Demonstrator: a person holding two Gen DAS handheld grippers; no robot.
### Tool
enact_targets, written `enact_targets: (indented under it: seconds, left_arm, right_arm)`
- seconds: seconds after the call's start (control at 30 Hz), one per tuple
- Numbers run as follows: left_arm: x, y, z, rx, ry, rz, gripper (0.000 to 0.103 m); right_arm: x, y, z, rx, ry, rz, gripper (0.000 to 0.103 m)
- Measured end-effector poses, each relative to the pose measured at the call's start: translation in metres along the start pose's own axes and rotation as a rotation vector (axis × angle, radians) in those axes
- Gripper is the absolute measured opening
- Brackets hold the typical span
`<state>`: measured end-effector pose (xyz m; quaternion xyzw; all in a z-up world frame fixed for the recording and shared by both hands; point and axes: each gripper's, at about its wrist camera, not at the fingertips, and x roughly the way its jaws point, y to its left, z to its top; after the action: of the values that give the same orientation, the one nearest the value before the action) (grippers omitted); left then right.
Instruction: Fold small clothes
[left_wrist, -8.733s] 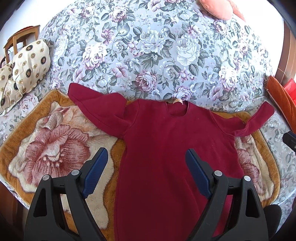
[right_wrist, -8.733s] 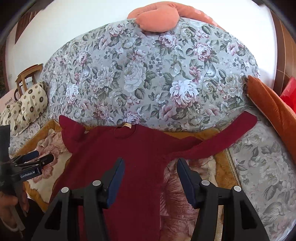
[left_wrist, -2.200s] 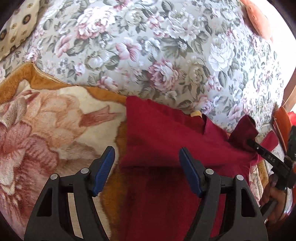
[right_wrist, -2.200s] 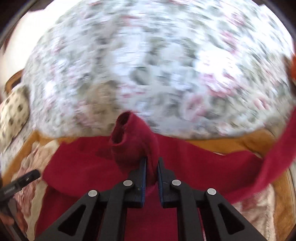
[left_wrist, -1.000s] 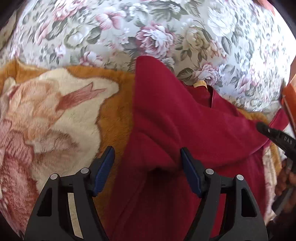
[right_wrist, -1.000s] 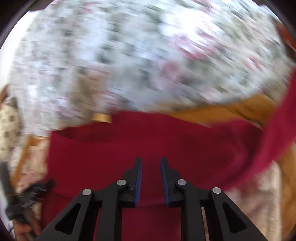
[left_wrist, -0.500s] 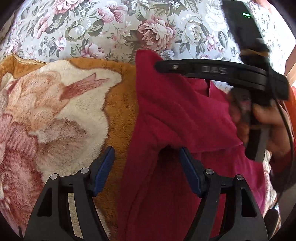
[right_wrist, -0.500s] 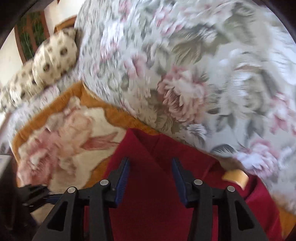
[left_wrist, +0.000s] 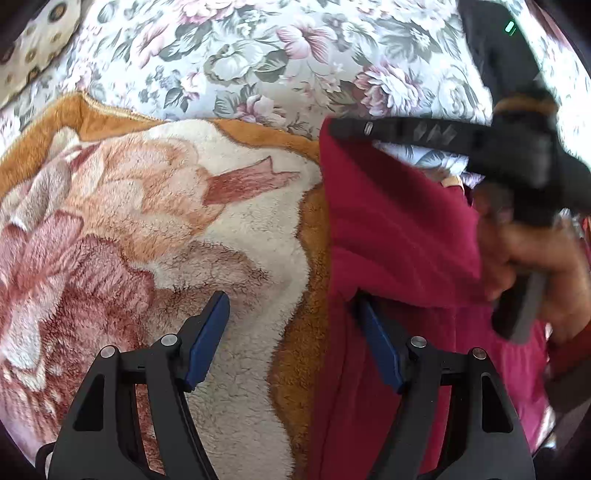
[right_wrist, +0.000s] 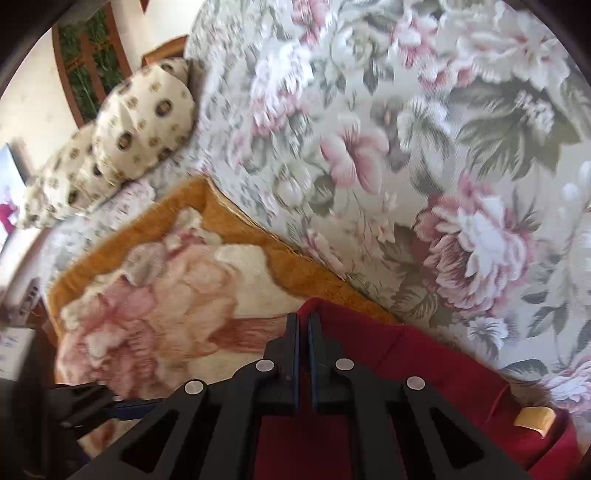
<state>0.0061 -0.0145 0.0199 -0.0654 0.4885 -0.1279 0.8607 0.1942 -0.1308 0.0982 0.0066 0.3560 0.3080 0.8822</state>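
At the red garment's (right_wrist: 424, 398) corner the right hand-held gripper (right_wrist: 303, 321) pinches fabric, while the left hand-held gripper (left_wrist: 291, 306) hovers spread.

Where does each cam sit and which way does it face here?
Left wrist: on the left gripper, open, looking down on the plush blanket and red garment; the right hand shows.
Right wrist: on the right gripper, shut on the garment's corner, facing the floral cover and pillows.
Shared: garment, blanket, floral cover.

Home bedroom: floral bedspread (right_wrist: 424, 166), plush blanket (left_wrist: 155, 229), patterned pillows (right_wrist: 144, 118).
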Motion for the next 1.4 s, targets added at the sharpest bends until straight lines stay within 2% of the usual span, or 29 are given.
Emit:
enact_targets:
  seconds: [0.07, 0.13, 0.2, 0.33, 0.4, 0.47, 0.53, 0.6, 0.63, 0.67, 0.7, 0.73, 0.77, 0.83, 0.9, 0.93, 1.0, 1.03, 1.13, 1.23, 1.27, 1.3, 1.4]
  left_arm:
    - [-0.003, 0.0, 0.002, 0.007, -0.008, 0.008, 0.072]
    - [-0.011, 0.0, 0.002, 0.007, -0.03, 0.004, 0.072]
    - [-0.024, 0.002, 0.004, 0.003, -0.063, -0.023, 0.072]
    - [-0.044, 0.002, 0.007, -0.014, -0.156, -0.084, 0.072]
    - [-0.043, -0.004, 0.008, -0.007, -0.163, -0.106, 0.072]
    - [-0.036, -0.014, 0.011, 0.022, -0.17, -0.108, 0.072]
    - [-0.03, -0.024, 0.015, 0.037, -0.164, -0.113, 0.072]
    - [-0.013, -0.03, 0.022, 0.04, -0.134, -0.126, 0.072]
    - [-0.005, -0.032, 0.023, 0.04, -0.102, -0.098, 0.072]
    - [0.007, -0.031, 0.024, 0.031, -0.061, -0.062, 0.072]
    - [0.017, -0.029, 0.023, 0.019, -0.022, -0.055, 0.072]
    - [0.025, -0.025, 0.021, 0.003, 0.008, -0.06, 0.072]
    - [0.021, -0.024, 0.02, -0.001, -0.023, -0.065, 0.072]
    - [0.018, -0.026, 0.023, 0.008, -0.014, -0.062, 0.072]
    - [0.017, -0.028, 0.021, 0.022, -0.032, -0.053, 0.072]
    - [0.018, -0.028, 0.021, 0.025, -0.037, -0.049, 0.072]
    - [0.016, -0.03, 0.019, 0.033, -0.047, -0.049, 0.072]
    - [0.012, -0.032, 0.019, 0.036, -0.056, -0.062, 0.072]
    - [-0.003, -0.035, 0.018, 0.047, -0.118, -0.101, 0.072]
    - [-0.022, -0.043, 0.017, 0.087, -0.206, -0.109, 0.072]
    - [-0.026, -0.044, 0.016, 0.097, -0.221, -0.108, 0.072]
    - [-0.028, -0.045, 0.015, 0.105, -0.233, -0.107, 0.072]
    - [-0.025, -0.046, 0.016, 0.111, -0.216, -0.102, 0.072]
  right_arm:
    - [0.008, -0.002, -0.005, 0.02, 0.038, -0.032, 0.005]
    - [-0.006, -0.006, -0.01, 0.06, 0.041, -0.031, 0.007]
    - [-0.035, -0.011, -0.02, 0.091, -0.003, -0.053, 0.013]
    - [-0.12, -0.03, -0.065, 0.186, -0.107, -0.136, 0.014]
    - [-0.151, -0.049, -0.092, 0.245, -0.107, -0.259, 0.015]
    - [-0.173, -0.072, -0.122, 0.284, -0.064, -0.432, 0.015]
    - [-0.186, -0.096, -0.147, 0.345, -0.02, -0.539, 0.015]
    - [-0.197, -0.117, -0.167, 0.418, -0.001, -0.601, 0.015]
    - [-0.201, -0.129, -0.178, 0.458, 0.011, -0.636, 0.015]
    - [-0.202, -0.139, -0.189, 0.493, 0.029, -0.654, 0.015]
    - [-0.199, -0.15, -0.199, 0.526, 0.062, -0.628, 0.015]
    - [-0.203, -0.152, -0.203, 0.533, 0.033, -0.603, 0.015]
    - [-0.211, -0.152, -0.205, 0.541, 0.013, -0.59, 0.015]
    - [-0.22, -0.148, -0.204, 0.564, 0.014, -0.59, 0.015]
    - [-0.232, -0.141, -0.202, 0.553, -0.044, -0.603, 0.015]
    - [-0.232, -0.141, -0.203, 0.546, -0.046, -0.614, 0.016]
    - [-0.219, -0.151, -0.21, 0.571, 0.039, -0.608, 0.018]
    - [-0.218, -0.152, -0.209, 0.583, 0.036, -0.594, 0.018]
    - [-0.248, -0.151, -0.209, 0.624, -0.038, -0.581, 0.018]
    - [-0.291, -0.156, -0.211, 0.65, -0.128, -0.681, 0.022]
    - [-0.31, -0.164, -0.214, 0.669, -0.146, -0.748, 0.029]
    - [-0.321, -0.172, -0.216, 0.688, -0.149, -0.79, 0.033]
    - [-0.339, -0.206, -0.224, 0.796, -0.105, -0.869, 0.034]
